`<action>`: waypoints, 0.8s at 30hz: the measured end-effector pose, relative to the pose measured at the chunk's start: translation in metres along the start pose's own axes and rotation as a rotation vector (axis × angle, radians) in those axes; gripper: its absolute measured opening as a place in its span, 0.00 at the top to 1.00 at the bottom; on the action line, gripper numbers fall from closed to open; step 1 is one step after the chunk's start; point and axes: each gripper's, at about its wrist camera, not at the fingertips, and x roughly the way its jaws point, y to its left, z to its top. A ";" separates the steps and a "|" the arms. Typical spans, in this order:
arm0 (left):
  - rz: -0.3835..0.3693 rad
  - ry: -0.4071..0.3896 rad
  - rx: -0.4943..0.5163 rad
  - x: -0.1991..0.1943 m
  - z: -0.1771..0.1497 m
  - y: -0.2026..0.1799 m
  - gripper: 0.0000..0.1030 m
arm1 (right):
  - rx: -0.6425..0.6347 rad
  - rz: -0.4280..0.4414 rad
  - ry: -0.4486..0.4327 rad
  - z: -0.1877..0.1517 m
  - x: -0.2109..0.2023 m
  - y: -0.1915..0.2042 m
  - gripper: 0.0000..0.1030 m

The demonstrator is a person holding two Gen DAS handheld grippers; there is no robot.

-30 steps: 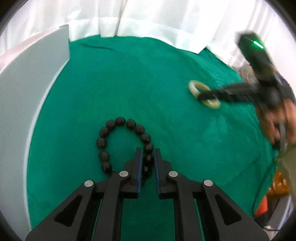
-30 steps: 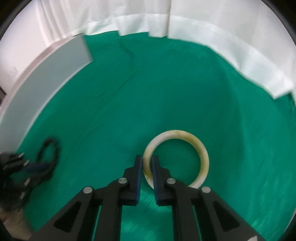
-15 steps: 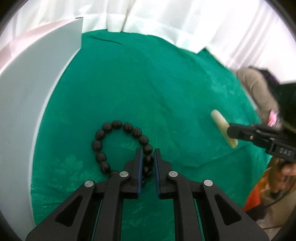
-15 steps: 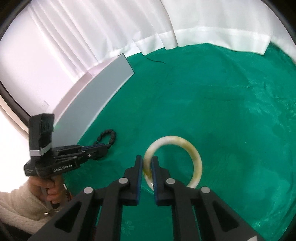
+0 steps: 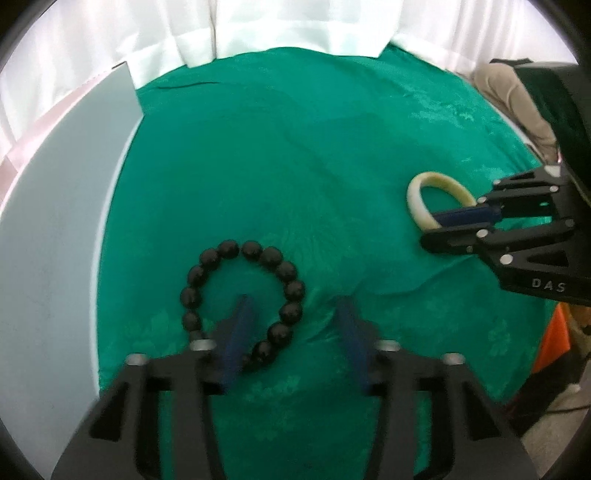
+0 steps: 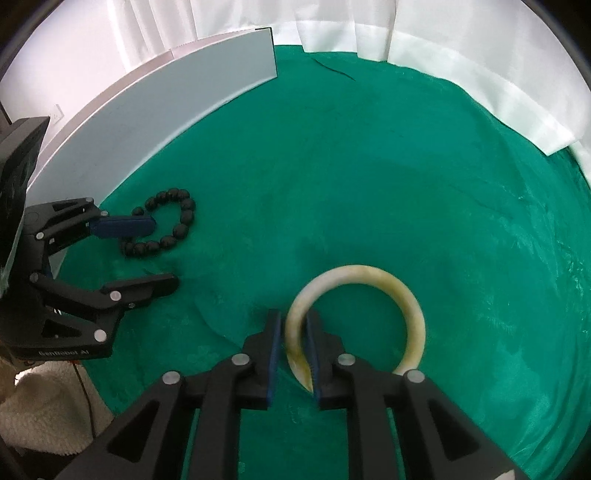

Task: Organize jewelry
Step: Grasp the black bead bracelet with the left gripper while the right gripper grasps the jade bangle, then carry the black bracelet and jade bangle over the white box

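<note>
A black bead bracelet [image 5: 243, 299] lies on the green cloth [image 5: 295, 166]. My left gripper [image 5: 293, 314] is open above it, its left finger over the ring of beads and its right finger outside. The beads lie loose; they also show in the right wrist view [image 6: 168, 227], with the left gripper [image 6: 155, 254] spread over them. A pale jade bangle [image 6: 354, 317] rests on the cloth by my right gripper [image 6: 293, 339], whose jaws straddle its rim with a small gap. The bangle [image 5: 434, 199] and right gripper [image 5: 436, 229] show at the right of the left wrist view.
A grey-white upright board [image 6: 166, 99] stands along the left side of the cloth; it also shows in the left wrist view [image 5: 51, 240]. White curtains [image 5: 295, 26] hang behind. The cloth has folds near both grippers. An orange object [image 5: 554, 339] sits past the right edge.
My left gripper has opened and let go of the bead bracelet, which now lies on the cloth. My right gripper has lowered the bangle to the cloth and loosened its jaws.
</note>
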 end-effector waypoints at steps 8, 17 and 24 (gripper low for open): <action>-0.137 -0.028 -0.181 0.001 -0.001 0.025 0.90 | 0.078 0.056 -0.024 0.000 -0.013 -0.017 0.86; -0.148 -0.045 -0.234 -0.006 -0.003 0.023 0.91 | -0.080 -0.086 0.014 0.008 0.003 0.017 0.89; -0.324 -0.178 -0.392 -0.071 0.000 0.047 0.91 | 0.247 0.344 -0.149 0.012 -0.045 -0.031 0.90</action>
